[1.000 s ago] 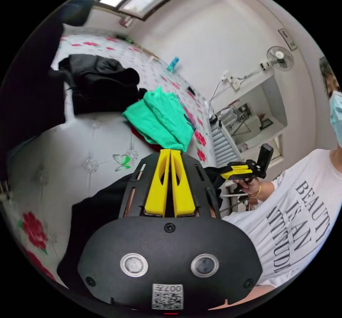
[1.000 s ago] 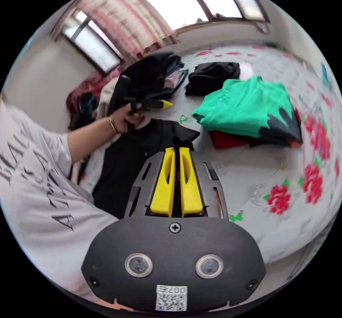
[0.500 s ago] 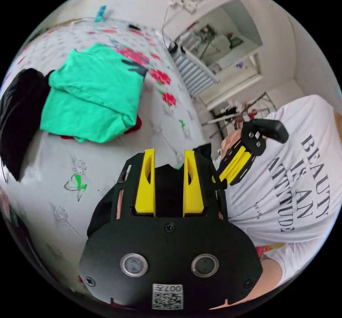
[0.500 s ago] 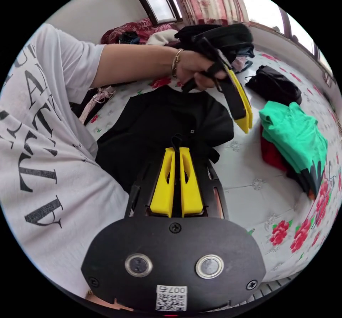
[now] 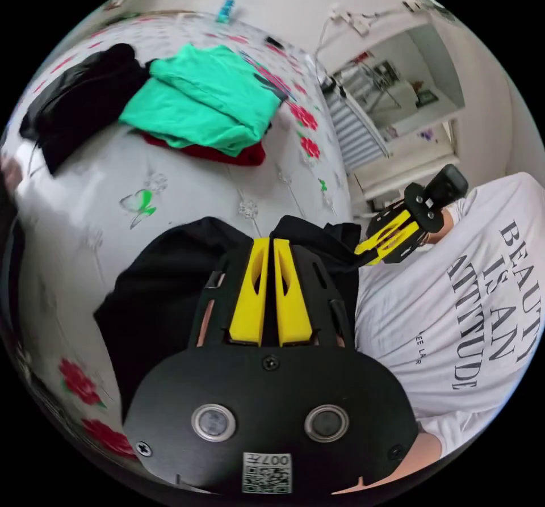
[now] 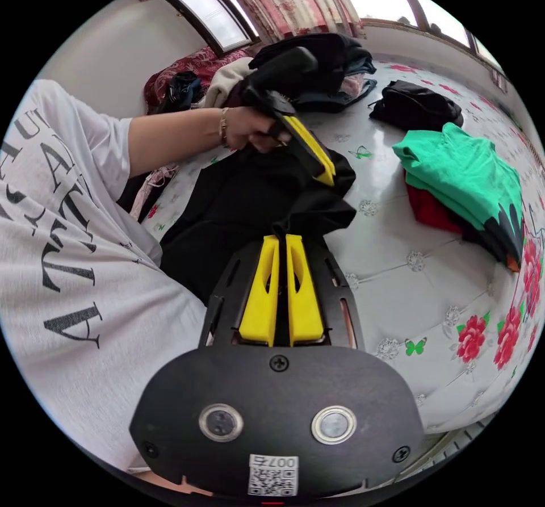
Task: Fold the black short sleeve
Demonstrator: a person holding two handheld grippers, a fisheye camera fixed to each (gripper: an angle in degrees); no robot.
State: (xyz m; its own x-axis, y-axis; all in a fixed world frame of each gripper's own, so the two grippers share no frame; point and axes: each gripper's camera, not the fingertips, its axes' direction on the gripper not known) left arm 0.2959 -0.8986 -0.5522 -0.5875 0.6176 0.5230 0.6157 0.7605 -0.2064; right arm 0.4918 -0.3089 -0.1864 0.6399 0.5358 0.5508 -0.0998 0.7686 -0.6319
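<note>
Left gripper (image 5: 269,241): its yellow jaws are pressed together on a fold of the black short-sleeved cotton shirt (image 5: 164,280), whose cloth bunches just past the jaw tips; in the right gripper view this tool (image 6: 326,177) dips its tips into the same shirt.
Right gripper (image 6: 282,238): jaws closed on a raised edge of the black shirt (image 6: 250,200), a small peak of cloth standing between the tips; in the left gripper view it (image 5: 363,248) sits beside the own jaws, tips in the cloth.
Black shirt: spread flat on the white quilted bed cover with red flowers (image 5: 187,189), under and ahead of both pairs of jaws, touching the person's white printed T-shirt (image 6: 68,257).
Beyond the jaws: a folded green garment (image 5: 204,98) on top of a red one (image 5: 227,155), well apart from the shirt.
Further off: a crumpled black garment (image 6: 414,107) and a heap of dark clothes (image 6: 318,70).
</note>
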